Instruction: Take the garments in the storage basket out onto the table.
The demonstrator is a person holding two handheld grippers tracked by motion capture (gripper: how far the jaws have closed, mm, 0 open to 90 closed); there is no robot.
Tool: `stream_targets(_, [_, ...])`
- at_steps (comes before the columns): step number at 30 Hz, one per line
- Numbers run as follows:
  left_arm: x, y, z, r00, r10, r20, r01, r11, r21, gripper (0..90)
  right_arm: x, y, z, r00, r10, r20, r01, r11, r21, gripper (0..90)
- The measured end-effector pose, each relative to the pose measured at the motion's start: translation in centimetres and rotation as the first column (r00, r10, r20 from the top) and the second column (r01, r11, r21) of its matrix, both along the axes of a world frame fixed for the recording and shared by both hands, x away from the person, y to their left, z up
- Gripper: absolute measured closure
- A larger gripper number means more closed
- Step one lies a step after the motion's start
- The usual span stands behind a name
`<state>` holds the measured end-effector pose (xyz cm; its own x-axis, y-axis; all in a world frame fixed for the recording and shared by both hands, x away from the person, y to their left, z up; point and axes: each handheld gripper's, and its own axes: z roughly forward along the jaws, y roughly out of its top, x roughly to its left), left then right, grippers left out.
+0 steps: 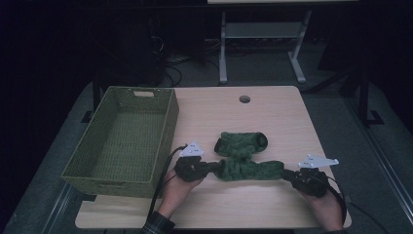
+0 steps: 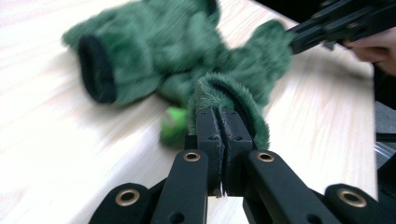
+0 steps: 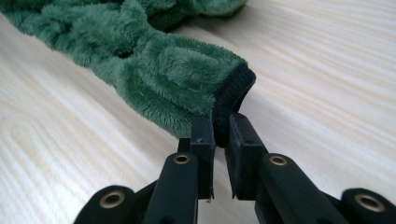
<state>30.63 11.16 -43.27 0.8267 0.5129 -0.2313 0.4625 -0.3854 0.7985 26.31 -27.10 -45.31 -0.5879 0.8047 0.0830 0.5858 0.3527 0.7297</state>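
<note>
Two fuzzy green socks lie mid-table. The near sock (image 1: 251,169) is stretched sideways between my grippers; the far sock (image 1: 242,142) lies just behind it, partly overlapped. My left gripper (image 1: 216,167) is shut on the near sock's left end, and in the left gripper view the jaws (image 2: 223,114) pinch its dark-lined cuff (image 2: 243,100). My right gripper (image 1: 286,173) is shut on the right end; in the right gripper view it (image 3: 222,122) clamps the black-trimmed edge of the sock (image 3: 163,70). The far sock (image 2: 140,60) shows its dark opening.
A green woven basket (image 1: 168,129) stands along the table's left side, with nothing seen inside. A round cable hole (image 1: 244,99) is near the table's far edge. Another table's legs (image 1: 223,58) stand on the floor beyond. The right gripper (image 2: 327,23) appears at the top right of the left gripper view.
</note>
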Motion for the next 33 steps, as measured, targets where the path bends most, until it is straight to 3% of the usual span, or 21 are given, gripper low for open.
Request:
stream_targets(4, [-0.1, 0.6, -1.2, 0.999, 0.03, -0.032, -0.029, 0.9989, 0.037, 87.8, -0.7, -0.3, -0.2, 1.0, -0.005, -0.008, 0.005, 1.0, -0.016, 81.6])
stream_targets(7, [-0.2, 0.6, -1.6, 0.9983, 0.036, -0.046, -0.034, 0.9985, 0.042, 85.9, -0.8, -0.4, -0.4, 0.9999, -0.003, -0.017, 0.003, 1.0, -0.017, 81.1])
stream_targets(9, [-0.5, 0.6, -1.5, 0.9981, 0.053, -0.032, -0.051, 0.9969, 0.059, 81.3, -1.0, -0.3, -0.4, 0.9999, 0.0, -0.012, 0.0, 1.0, -0.026, 72.8])
stream_targets(10, [-0.7, 0.8, -0.8, 0.9972, 0.074, 0.002, -0.074, 0.9944, 0.075, 77.1, -1.0, -0.3, -0.4, 1.0, -0.004, -0.006, 0.004, 1.0, -0.028, 67.2])
stream_targets(11, [-0.7, 0.8, -0.8, 0.9972, 0.074, 0.002, -0.074, 0.9944, 0.075, 75.0, -1.0, -0.4, -0.3, 1.0, -0.009, 0.002, 0.009, 1.0, -0.025, 64.4])
stream_targets(13, [-1.1, 1.2, 0.7, 0.9952, 0.093, 0.032, -0.094, 0.9947, 0.042, 74.2, -1.0, -0.7, -0.1, 0.9998, -0.019, 0.012, 0.019, 1.0, -0.009, 63.1])
stream_targets(15, [-1.3, 1.2, 1.3, 0.9951, 0.089, 0.043, -0.09, 0.9955, 0.03, 75.6, -1.0, -0.7, 0.3, 0.9994, -0.021, 0.027, 0.021, 1.0, 0.006, 64.7])
stream_targets(17, [-1.8, 0.6, 2.4, 0.9976, 0.04, 0.056, -0.041, 0.999, 0.018, 78.7, -1.0, -0.6, 0.6, 0.9993, -0.008, 0.036, 0.007, 1.0, 0.02, 68.5])
stream_targets(18, [-1.8, 0.6, 2.4, 0.9976, 0.04, 0.056, -0.041, 0.999, 0.018, 80.8, -0.9, -0.3, 0.7, 0.9994, 0.004, 0.034, -0.005, 1.0, 0.029, 71.6])
stream_targets(19, [-2.0, -0.1, 2.3, 0.9989, 0.007, 0.047, -0.008, 0.9998, 0.019, 82.1, -0.8, 0.0, 0.7, 0.9993, 0.015, 0.034, -0.016, 0.999, 0.03, 74.2])
stream_targets(21, [-2.1, -0.6, 2.0, 0.9989, -0.009, 0.045, 0.008, 0.9996, 0.027, 84.4, -0.4, 0.5, 0.6, 0.9985, 0.043, 0.033, -0.043, 0.999, 0.018, 80.2])
stream_targets(22, [-2.3, -1.5, 1.2, 0.9991, -0.035, 0.022, 0.034, 0.9985, 0.044, 85.3, -0.2, 1.0, 0.5, 0.9979, 0.056, 0.032, -0.056, 0.998, 0.006, 83.1])
stream_targets(25, [-2.2, -2.1, 0.1, 0.999, -0.045, 0.003, 0.045, 0.9966, 0.069, 86.3, 0.2, 1.6, 0.4, 0.9973, 0.071, 0.017, -0.071, 0.997, 0.003, 87.3])
stream_targets(26, [-2.0, -2.4, -1.0, 0.9991, -0.039, -0.018, 0.041, 0.9945, 0.096, 86.7, 0.8, 2.3, 0.1, 0.9963, 0.086, -0.001, -0.086, 0.996, -0.004, 89.4])
stream_targets(27, [-2.0, -2.4, -1.0, 0.9991, -0.039, -0.018, 0.041, 0.9945, 0.096, 86.9, 0.8, 2.3, 0.1, 0.9963, 0.086, -0.001, -0.086, 0.996, -0.004, 89.4])
stream_targets(30, [-1.2, -2.1, -2.7, 0.9994, -0.008, -0.033, 0.014, 0.9852, 0.171, 87.6, 1.6, 2.9, -0.5, 0.9948, 0.098, -0.029, -0.099, 0.994, -0.04, 89.7])
stream_targets(33, [-0.5, -1.5, -3.4, 0.9987, 0.009, -0.051, 0.0, 0.9863, 0.165, 89.1, 2.2, 2.9, -0.9, 0.9939, 0.098, -0.051, -0.101, 0.992, -0.071, 89.7])
